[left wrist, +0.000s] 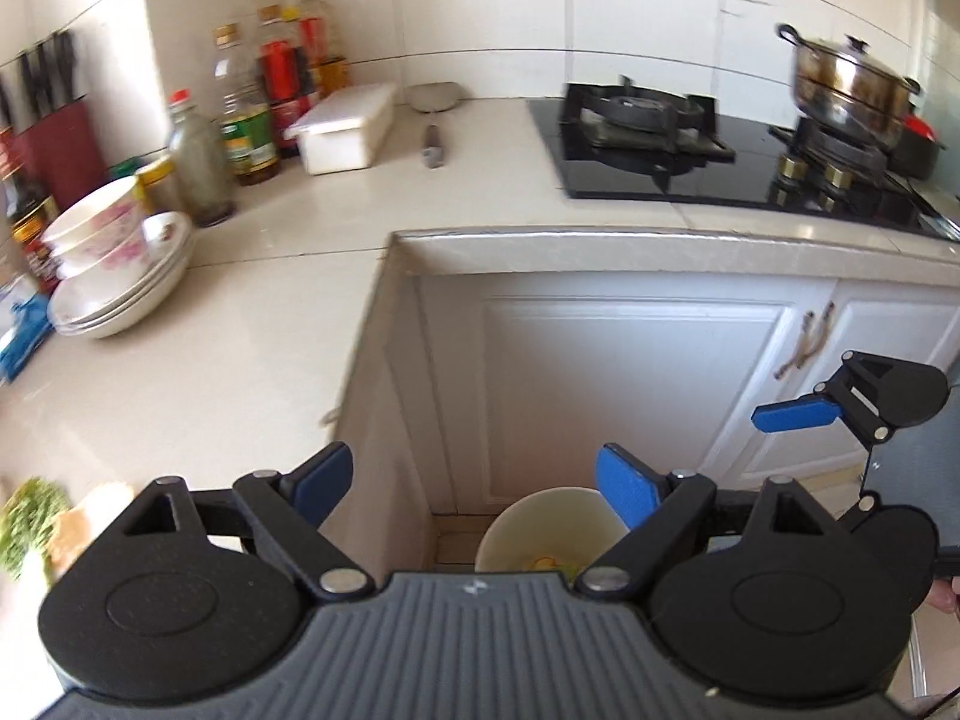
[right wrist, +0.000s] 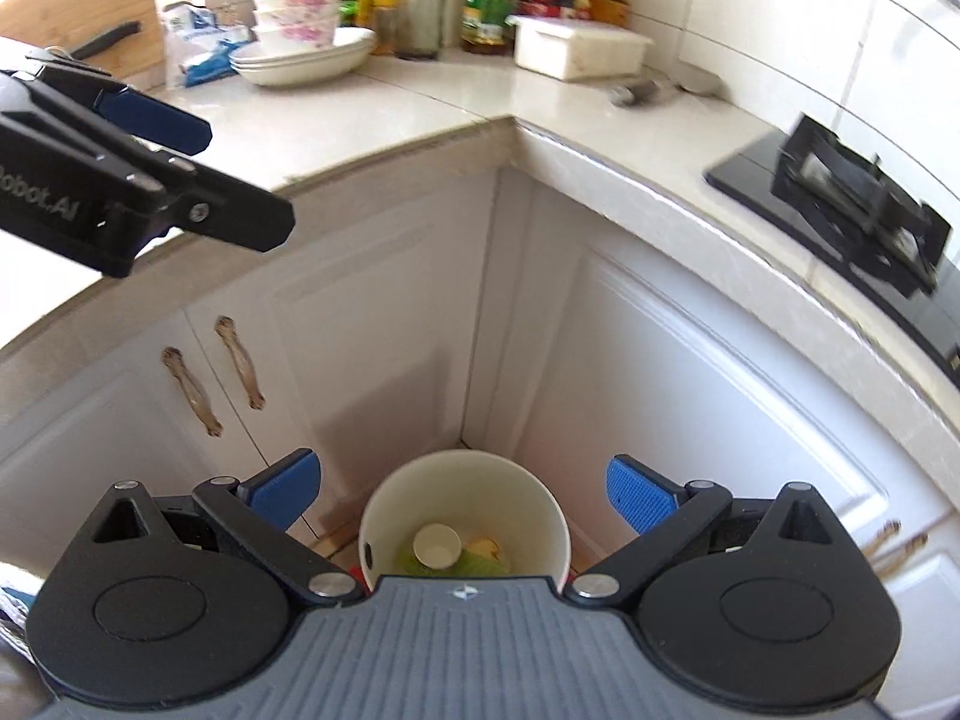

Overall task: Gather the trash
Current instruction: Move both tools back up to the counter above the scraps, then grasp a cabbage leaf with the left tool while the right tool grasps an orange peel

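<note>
A white trash bin [right wrist: 465,510] stands on the floor in the corner under the counter. It holds a paper cup [right wrist: 437,546], green scraps and a yellowish piece. My right gripper [right wrist: 465,492] is open and empty directly above the bin. My left gripper [left wrist: 474,492] is open and empty, above the bin's rim [left wrist: 540,525] near the counter edge. The right gripper also shows in the left wrist view [left wrist: 840,414], and the left gripper shows in the right wrist view [right wrist: 180,168] at the left.
An L-shaped counter [left wrist: 240,330] carries stacked bowls and plates [left wrist: 114,264], bottles [left wrist: 252,120], a white box [left wrist: 345,126] and a knife [left wrist: 433,147]. A gas hob [left wrist: 720,144] with a steel pot [left wrist: 852,90] is at the right. White cabinet doors [right wrist: 690,390] surround the bin.
</note>
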`<action>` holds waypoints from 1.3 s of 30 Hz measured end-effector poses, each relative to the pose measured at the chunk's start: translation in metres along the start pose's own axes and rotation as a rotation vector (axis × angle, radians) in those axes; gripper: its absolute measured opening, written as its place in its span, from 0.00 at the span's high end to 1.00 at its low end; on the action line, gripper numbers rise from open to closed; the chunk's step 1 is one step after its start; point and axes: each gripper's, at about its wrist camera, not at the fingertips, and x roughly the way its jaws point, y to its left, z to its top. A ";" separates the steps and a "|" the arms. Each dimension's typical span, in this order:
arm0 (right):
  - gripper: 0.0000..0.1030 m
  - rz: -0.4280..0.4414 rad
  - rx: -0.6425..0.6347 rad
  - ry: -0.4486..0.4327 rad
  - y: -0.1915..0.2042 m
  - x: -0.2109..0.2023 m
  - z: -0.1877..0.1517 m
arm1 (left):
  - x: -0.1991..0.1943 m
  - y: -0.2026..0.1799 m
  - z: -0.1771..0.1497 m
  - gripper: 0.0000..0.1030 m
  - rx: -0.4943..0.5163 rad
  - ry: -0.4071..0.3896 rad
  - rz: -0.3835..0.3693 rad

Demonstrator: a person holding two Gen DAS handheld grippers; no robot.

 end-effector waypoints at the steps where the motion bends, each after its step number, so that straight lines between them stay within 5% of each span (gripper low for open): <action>1: 0.00 0.010 -0.010 -0.006 0.004 0.000 0.004 | -0.003 0.007 -0.002 0.13 -0.014 0.002 0.017; 21: 0.00 0.173 -0.191 -0.078 0.088 0.036 0.088 | -0.038 0.177 -0.051 0.13 -0.334 0.029 0.433; 28: 0.00 0.174 -0.202 -0.073 0.101 0.050 0.108 | -0.012 0.225 -0.063 0.16 -0.442 0.059 0.467; 39: 0.00 0.195 -0.200 -0.060 0.118 0.077 0.139 | 0.033 0.262 -0.065 0.18 -0.505 0.105 0.410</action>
